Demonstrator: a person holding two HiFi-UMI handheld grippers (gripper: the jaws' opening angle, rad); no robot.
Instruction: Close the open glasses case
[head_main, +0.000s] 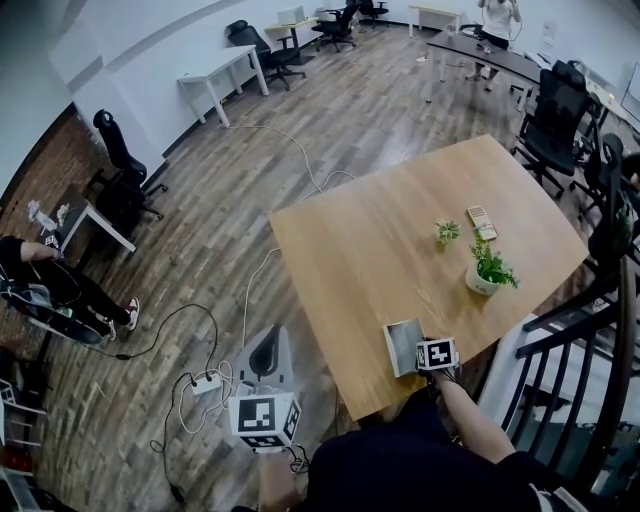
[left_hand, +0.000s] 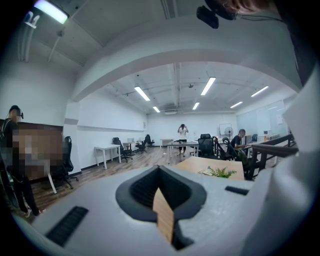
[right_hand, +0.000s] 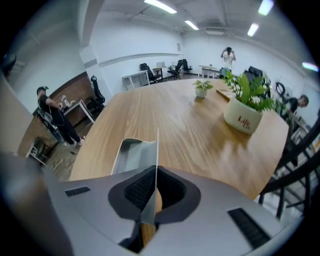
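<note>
From my remote station I record this site as an open-plan office. The head view shows a large wooden table (head_main: 400, 230) on a wood-plank floor (head_main: 230, 190), white desks (head_main: 222, 75) along the wall and black swivel office chairs (head_main: 262, 50) at several stations. A power strip (head_main: 205, 383) with trailing cables lies on the floor. The left gripper view shows ceiling strip lights (left_hand: 141, 93) in rows over a long white room, and a standing person (left_hand: 183, 134) among the far desks.

Left gripper (head_main: 268, 340) is held low and level, its fingers (left_hand: 140, 189) together on nothing. Right gripper (head_main: 420, 352) tilts steeply down, its fingers (right_hand: 131, 192) pinched on the case lid (right_hand: 149, 204).
</note>
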